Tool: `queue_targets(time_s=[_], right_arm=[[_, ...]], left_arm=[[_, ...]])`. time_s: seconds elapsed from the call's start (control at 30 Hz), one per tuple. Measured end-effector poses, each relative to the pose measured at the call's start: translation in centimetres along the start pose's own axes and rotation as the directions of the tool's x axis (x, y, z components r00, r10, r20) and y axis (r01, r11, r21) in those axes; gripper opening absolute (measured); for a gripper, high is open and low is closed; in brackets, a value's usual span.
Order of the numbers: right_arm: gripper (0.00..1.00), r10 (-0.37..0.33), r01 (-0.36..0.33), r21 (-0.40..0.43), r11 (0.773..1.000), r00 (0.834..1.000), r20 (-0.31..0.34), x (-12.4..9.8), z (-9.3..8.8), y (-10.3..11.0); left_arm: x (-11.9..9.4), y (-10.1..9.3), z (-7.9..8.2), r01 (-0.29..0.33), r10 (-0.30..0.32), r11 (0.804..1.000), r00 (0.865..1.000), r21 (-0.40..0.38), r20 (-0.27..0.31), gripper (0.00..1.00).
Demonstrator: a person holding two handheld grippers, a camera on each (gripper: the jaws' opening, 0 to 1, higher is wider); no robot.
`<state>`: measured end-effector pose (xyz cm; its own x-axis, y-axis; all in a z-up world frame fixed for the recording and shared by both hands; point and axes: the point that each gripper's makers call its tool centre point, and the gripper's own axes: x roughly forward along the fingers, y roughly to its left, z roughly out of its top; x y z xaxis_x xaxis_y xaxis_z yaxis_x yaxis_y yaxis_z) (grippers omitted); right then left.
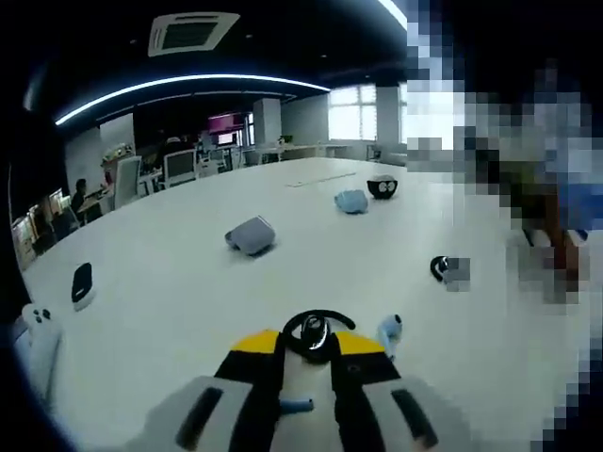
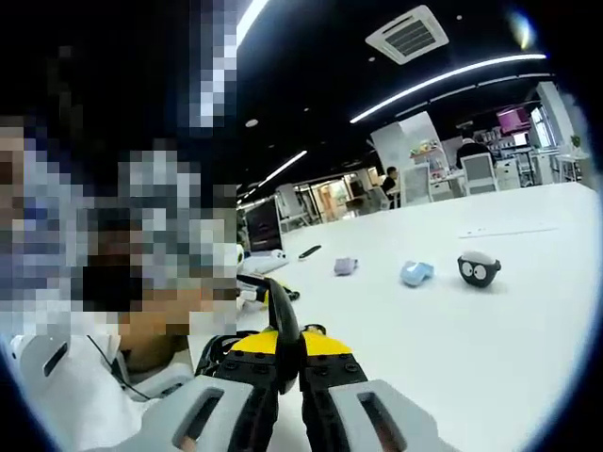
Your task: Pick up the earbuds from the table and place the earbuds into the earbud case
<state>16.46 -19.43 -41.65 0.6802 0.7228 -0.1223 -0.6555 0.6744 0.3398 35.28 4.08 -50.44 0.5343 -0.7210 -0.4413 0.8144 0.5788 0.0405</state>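
Observation:
In the left gripper view my left gripper (image 1: 308, 341) has its jaws a little apart, closed on a black ear-hook earbud (image 1: 316, 331) just above the white table (image 1: 188, 311). A light blue earbud (image 1: 388, 330) lies on the table beside the right jaw. A black and grey open case (image 1: 450, 270) lies further off to the right. In the right gripper view my right gripper (image 2: 288, 356) is shut on a thin black curved earbud hook (image 2: 283, 325) that sticks up from the jaws.
A grey case (image 1: 251, 235), a blue case (image 1: 351, 201) and a black-and-white case (image 1: 382, 186) sit mid-table; the blue case (image 2: 415, 273) and the black-and-white case (image 2: 479, 268) also show from the right gripper. A black object (image 1: 82, 282) lies at the left. A person sits close.

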Motion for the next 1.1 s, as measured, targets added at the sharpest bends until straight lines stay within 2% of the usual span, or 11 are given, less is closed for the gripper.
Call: queue_targets(time_s=[0.07, 0.43, 0.57, 0.63, 0.7, 0.77, 0.83, 0.9, 0.97, 1.1], right_arm=[[0.06, 0.001, -0.001, -0.002, 1.000, 1.000, 0.000, 0.0, 0.0, 0.1], [0.06, 0.001, -0.001, -0.005, 1.000, 1.000, 0.000, 0.0, 0.0, 0.0], [0.06, -0.001, 0.001, -0.005, 1.000, 1.000, 0.003, -0.1, 0.1, -0.1], [0.06, -0.001, 0.001, -0.006, 1.000, 1.000, 0.003, -0.1, 0.1, -0.1], [0.06, -0.002, 0.002, -0.007, 1.000, 1.000, 0.003, -0.1, 0.2, -0.1], [0.06, 0.000, 0.000, -0.008, 1.000, 1.000, 0.003, -0.1, 0.2, 0.0], [0.06, 0.000, 0.000, -0.010, 1.000, 1.000, 0.001, -0.1, 0.1, 0.0], [0.06, 0.000, 0.000, -0.012, 1.000, 1.000, -0.001, -0.1, 0.1, -0.1], [0.06, 0.000, 0.000, -0.013, 1.000, 1.000, -0.001, -0.1, 0.1, -0.1], [0.06, -0.003, 0.003, -0.013, 1.000, 1.000, 0.001, -0.1, 0.2, -0.1]], left_arm=[[-0.2, -0.2, 0.2, 0.006, -0.006, 1.000, 1.000, -0.009, 0.009, 0.15], [-0.3, -1.6, -0.1, -0.001, 0.004, 0.993, 1.000, 0.116, -0.029, 0.15], [-0.2, -1.7, 0.1, -0.017, 0.024, 0.977, 0.999, 0.212, -0.033, 0.15], [-0.3, -2.2, 0.2, -0.017, 0.024, 0.973, 0.999, 0.229, -0.029, 0.14], [-0.7, -2.7, 0.9, -0.021, 0.023, 0.963, 1.000, 0.270, -0.002, 0.04], [-1.4, -2.5, 1.6, -0.051, 0.050, 0.954, 0.999, 0.295, 0.012, 0.03], [-1.3, -2.4, 1.4, -0.036, 0.045, 0.947, 0.999, 0.318, -0.020, 0.04], [-1.1, -2.5, 1.0, -0.015, 0.029, 0.954, 0.999, 0.299, -0.043, 0.08], [-0.8, -1.9, 0.9, -0.026, 0.041, 0.961, 0.998, 0.275, -0.048, 0.20], [-0.7, 0.3, 1.1, -0.098, 0.105, 0.974, 0.994, 0.205, -0.024, 0.37]])
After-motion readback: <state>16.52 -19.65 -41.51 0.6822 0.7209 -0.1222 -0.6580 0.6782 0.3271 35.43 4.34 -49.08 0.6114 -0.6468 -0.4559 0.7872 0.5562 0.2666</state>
